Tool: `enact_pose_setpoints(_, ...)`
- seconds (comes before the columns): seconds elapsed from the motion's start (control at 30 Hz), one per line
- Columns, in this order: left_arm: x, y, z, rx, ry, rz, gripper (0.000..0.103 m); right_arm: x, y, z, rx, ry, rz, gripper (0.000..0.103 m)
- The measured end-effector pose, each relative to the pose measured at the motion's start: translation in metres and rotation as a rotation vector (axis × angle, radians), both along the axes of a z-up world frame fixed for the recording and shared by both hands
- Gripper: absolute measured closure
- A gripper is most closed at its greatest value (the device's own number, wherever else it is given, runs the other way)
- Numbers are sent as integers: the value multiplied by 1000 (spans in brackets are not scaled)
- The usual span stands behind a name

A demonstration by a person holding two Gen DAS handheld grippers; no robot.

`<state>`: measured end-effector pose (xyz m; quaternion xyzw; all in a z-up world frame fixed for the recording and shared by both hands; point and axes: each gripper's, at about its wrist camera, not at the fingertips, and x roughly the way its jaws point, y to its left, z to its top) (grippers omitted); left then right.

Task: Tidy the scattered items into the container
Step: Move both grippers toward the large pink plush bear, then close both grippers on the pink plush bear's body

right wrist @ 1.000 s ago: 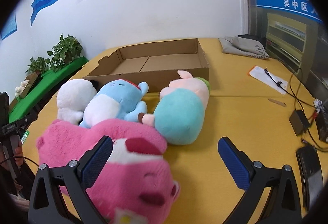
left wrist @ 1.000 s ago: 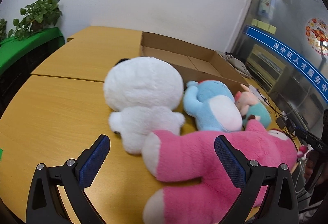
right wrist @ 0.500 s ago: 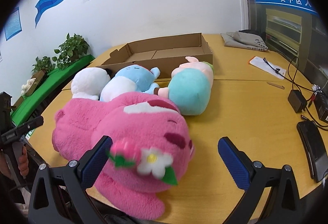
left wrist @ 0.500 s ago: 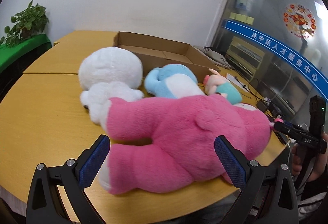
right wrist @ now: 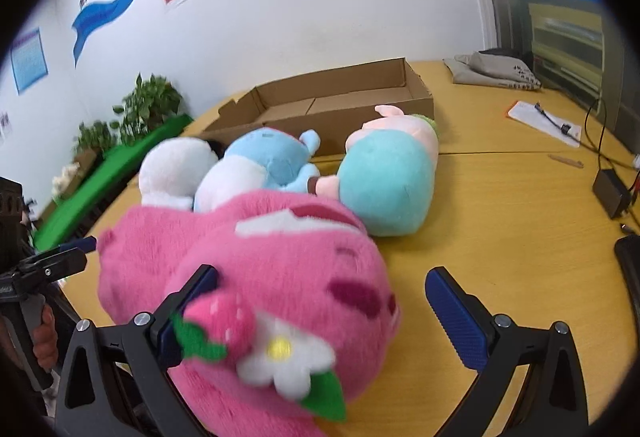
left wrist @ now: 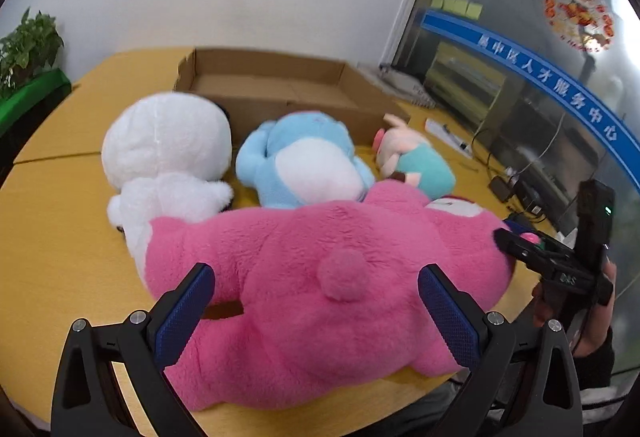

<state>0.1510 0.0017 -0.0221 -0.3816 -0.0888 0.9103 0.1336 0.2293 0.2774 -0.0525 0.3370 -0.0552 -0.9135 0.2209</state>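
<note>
A large pink plush bear (left wrist: 320, 289) lies along the table's near edge, tail side facing the left wrist view. My left gripper (left wrist: 316, 287) is open, its fingers on either side of the bear's back. My right gripper (right wrist: 322, 283) is open around the bear's head (right wrist: 280, 269), beside its strawberry and flower. Behind the bear lie a white plush (left wrist: 168, 149), a blue plush (left wrist: 304, 161) and a pig plush in teal (right wrist: 388, 181). The open cardboard box (left wrist: 280, 85) stands behind them with nothing visible inside.
On the right of the yellow table (right wrist: 520, 237) are a black adapter (right wrist: 610, 193) with cables, a dark phone (right wrist: 628, 269), a paper sheet (right wrist: 544, 121) and a grey cloth (right wrist: 496, 71). Potted plants (right wrist: 148, 105) on a green stand sit left. A hand holds each gripper.
Both grippers have come in toward the pink bear, which now fills the space between their fingers. The left view swung from the white plush to the bear's back. Both stay open.
</note>
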Motion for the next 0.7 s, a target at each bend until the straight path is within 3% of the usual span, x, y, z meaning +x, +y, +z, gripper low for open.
enact_pose_setpoints(0.07,-3,0,-3,-13,-12,33,0,5,4,-7,-9,14,-2,0)
enact_pose_setpoints(0.2,3,-3,-25,28,-72,67,0,9,14,-23,-115,-42,-7,1)
enact_pose_setpoints(0.47,0,-24,-53,233,-89,11,0,2,-4,-3,44,13,21,0)
enact_pose_setpoints(0.7,-8,-27,-57,293,-100,-92,1,1,-2,-7,63,-29,-14,0)
